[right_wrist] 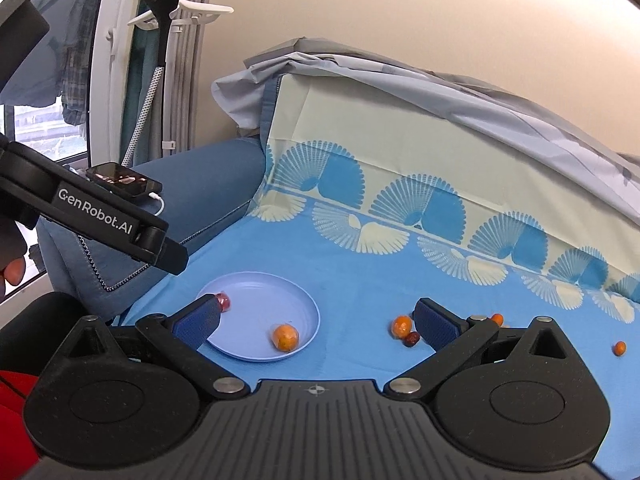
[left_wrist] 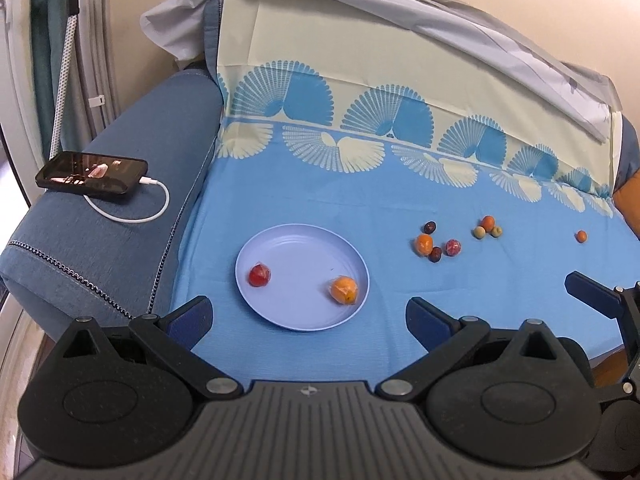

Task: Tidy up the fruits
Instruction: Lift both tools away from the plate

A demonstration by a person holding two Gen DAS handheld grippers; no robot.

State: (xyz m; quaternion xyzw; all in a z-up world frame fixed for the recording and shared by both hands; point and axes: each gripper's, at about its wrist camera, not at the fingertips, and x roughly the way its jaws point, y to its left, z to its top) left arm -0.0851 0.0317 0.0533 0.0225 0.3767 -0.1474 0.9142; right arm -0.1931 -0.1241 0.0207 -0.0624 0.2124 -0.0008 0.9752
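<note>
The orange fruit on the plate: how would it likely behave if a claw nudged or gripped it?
The orange fruit is round, so a nudge would probably roll it across the plate, though the raised rim may stop it. It looks wrapped in clear shiny film, so it might slip between the pads. It is small and probably light.

Blue sofa (left_wrist: 120,208) w/ patterned sheet (left_wrist: 360,184); beige wall (right_wrist: 400,12); window (right_wrist: 36,132) left.

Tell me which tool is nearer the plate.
Left, probably. The left tool hangs open right over the plate's near edge; the right tool, also open, sits further right, the plate toward its left finger.
</note>
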